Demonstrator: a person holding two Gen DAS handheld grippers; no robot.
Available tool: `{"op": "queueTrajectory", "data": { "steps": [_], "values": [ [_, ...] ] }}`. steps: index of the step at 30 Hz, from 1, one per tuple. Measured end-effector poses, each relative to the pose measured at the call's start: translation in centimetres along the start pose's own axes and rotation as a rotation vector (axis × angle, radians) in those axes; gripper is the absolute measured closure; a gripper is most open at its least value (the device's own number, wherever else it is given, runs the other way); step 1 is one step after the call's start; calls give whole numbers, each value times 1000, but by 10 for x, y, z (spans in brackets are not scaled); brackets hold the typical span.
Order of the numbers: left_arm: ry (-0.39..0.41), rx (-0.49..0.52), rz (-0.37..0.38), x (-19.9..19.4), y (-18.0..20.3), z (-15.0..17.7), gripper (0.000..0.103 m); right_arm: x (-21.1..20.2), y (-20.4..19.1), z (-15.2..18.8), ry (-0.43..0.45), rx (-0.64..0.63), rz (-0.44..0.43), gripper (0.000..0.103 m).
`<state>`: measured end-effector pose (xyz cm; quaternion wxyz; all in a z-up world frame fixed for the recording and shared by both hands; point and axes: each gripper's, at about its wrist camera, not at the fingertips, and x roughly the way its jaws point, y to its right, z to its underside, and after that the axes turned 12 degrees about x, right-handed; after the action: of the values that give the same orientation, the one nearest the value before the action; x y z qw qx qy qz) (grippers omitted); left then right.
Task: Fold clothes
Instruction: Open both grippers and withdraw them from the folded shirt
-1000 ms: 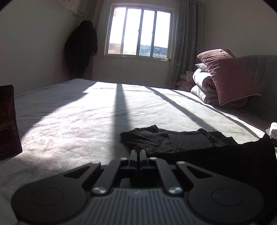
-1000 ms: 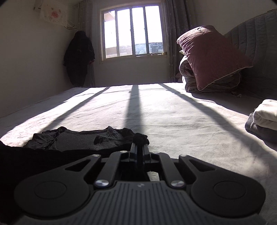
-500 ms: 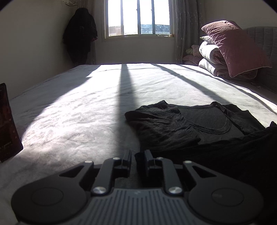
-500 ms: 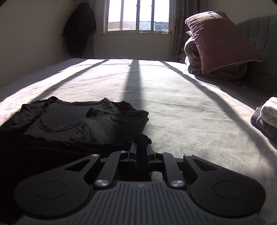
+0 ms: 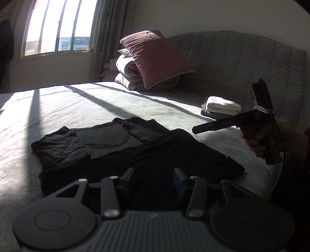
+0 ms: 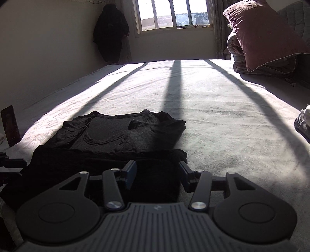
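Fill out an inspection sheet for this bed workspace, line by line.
Surface: grey bed sheet, sunlit, crossed by window-bar shadows.
Job's things: black shirt lying flat, its lower part folded up over itself; folded white clothes near the headboard.
Clutter: dark upright phone at the bed's left edge.
Grippers: left gripper and right gripper open, jaws just opened, over the shirt without gripping it.
Cables: nothing seen.
Surroundings: window, pink pillow on rolled quilts, dark hanging coat.
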<state>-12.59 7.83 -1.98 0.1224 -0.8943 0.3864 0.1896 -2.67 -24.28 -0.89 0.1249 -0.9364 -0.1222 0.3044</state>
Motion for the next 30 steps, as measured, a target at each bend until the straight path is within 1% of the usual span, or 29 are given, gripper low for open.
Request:
{"op": "queueTrajectory", "data": {
  "steps": [2,3,5,7,9,10,12,14,15,16,17,19,22,25,27,28,30],
  "values": [
    [-2,39,117,8,15,-1,58,3,5,2,-16,29,15,51],
    [-16,62,163,14,22,-1,58,4,7,2,-24,43,17,51],
    [-52,98,214,25,33,1,59,1,7,3,-31,56,-24,51],
    [-90,118,240,36,41,4,59,-4,-4,5,-32,6,-106,51],
    [-128,117,248,45,43,7,59,-9,-21,10,-55,-80,-181,51],
    [-144,112,258,48,44,9,59,-10,-28,13,-69,-109,-211,53],
    [-159,105,287,48,46,13,60,-11,-45,22,-123,-183,-311,57],
    [-167,107,320,46,48,15,59,-8,-60,31,-171,-257,-362,61],
    [-170,108,335,45,50,16,59,-5,-68,37,-198,-300,-381,65],
    [-172,106,352,44,50,17,59,0,-73,42,-216,-334,-374,68],
    [-176,100,369,43,51,18,59,9,-75,45,-215,-358,-338,69],
    [-175,96,377,41,51,20,59,25,-79,52,-209,-401,-265,73],
    [-175,92,385,41,51,20,58,41,-73,43,-122,-350,-150,73],
    [-172,70,400,38,48,17,56,36,-63,31,-104,-277,-158,73],
    [-143,4,434,33,39,14,56,32,-58,23,-92,-231,-167,73],
    [-119,-26,440,30,33,14,56,25,-59,22,-93,-230,-202,73],
    [-64,-64,417,21,24,11,56,10,-62,26,-105,-256,-267,73]
  ]
}}
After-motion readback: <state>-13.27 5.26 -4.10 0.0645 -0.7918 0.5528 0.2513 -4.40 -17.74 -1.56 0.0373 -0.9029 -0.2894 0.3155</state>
